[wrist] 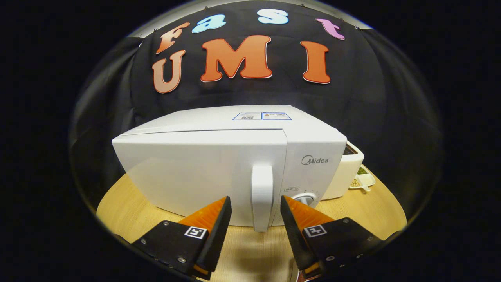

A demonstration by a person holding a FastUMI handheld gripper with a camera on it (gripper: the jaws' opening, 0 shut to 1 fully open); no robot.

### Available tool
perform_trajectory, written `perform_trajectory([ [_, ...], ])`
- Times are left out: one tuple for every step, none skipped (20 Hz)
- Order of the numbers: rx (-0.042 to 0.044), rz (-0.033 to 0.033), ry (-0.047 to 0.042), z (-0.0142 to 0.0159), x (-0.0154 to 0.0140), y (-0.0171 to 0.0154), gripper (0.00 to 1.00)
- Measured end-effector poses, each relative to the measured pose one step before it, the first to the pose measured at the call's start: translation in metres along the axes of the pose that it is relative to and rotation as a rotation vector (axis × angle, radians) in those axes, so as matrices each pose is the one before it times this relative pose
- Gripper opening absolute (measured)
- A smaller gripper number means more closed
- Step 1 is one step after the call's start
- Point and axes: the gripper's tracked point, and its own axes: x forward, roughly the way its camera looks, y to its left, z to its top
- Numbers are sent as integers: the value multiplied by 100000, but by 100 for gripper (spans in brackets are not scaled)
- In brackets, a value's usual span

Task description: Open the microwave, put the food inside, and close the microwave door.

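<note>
White microwave [219, 164] on a wooden table [129, 207], door [195, 172] shut flush against the body. Vertical door handle [262, 196] at 12 o'clock from the gripper [256, 203], standing in the gap between the two fingertips, with daylight on both sides. Jaws spread wide, holding nothing, neither finger yet touching the handle. Control panel with a dial [307, 197] at 1 o'clock from the gripper, just beside the right finger. Beyond the microwave's right flank, at 2 o'clock, a cream-coloured appliance [346, 172] and a small white dish [362, 181] of what looks like food, partly hidden and too small to identify with certainty. Stage, as judged: opening not yet begun. Remaining: closing on the handle, swinging the door open, fetching and placing the food inside, shutting the door.
</note>
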Motion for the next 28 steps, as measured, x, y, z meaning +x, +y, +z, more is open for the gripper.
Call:
perform_trajectory([
  [909, -1139, 649, -134, 401, -252, 72],
  [1435, -1586, -43, 122, 172, -227, 64],
  [2036, 523, 191, -23, 272, 180, 60],
  [1268, -266, 625, -299, -37, 202, 52],
  [-1885, -3209, 190, -213, -111, -510, 45],
  [-588, -178, -883, -284, 53, 148, 31],
  [-178, -29, 552, 107, 125, 19, 26],
  [-382, -67, -368, 70, -38, 8, 23],
  [-156, -64, -565, 25, -42, -91, 22],
  [83, -538, -706, 41, -36, 19, 20],
  [303, -953, -956, 7, -96, -46, 18],
  [158, -597, -82, -64, 41, -84, 16],
  [1033, -449, 461, -128, -42, 1, 14],
  [725, -460, 167, 78, -131, -10, 12],
  [368, -731, -168, 31, -89, 49, 12],
  [-172, -814, -16, 58, 92, -62, 11],
  [672, -719, 723, -82, -98, -13, 11],
  [1232, -567, 804, -45, -98, -7, 11],
  [673, -580, 841, -35, -32, -32, 11],
  [168, -683, 667, -88, -30, 28, 11],
  [45, -1106, 1357, -385, -599, -66, 11],
  [-1450, -1771, -867, -902, -943, 62, 11],
  [-4067, -688, -6062, 336, -1602, -2, 11],
  [-2267, -163, -1208, -582, -898, 204, 11],
  [506, -187, -1026, -178, -852, 64, 10],
  [1784, 42, 2863, -878, -676, -71, 11],
  [1249, 246, 483, -213, -743, 99, 11],
  [393, 185, 1224, -416, -563, 168, 11],
])
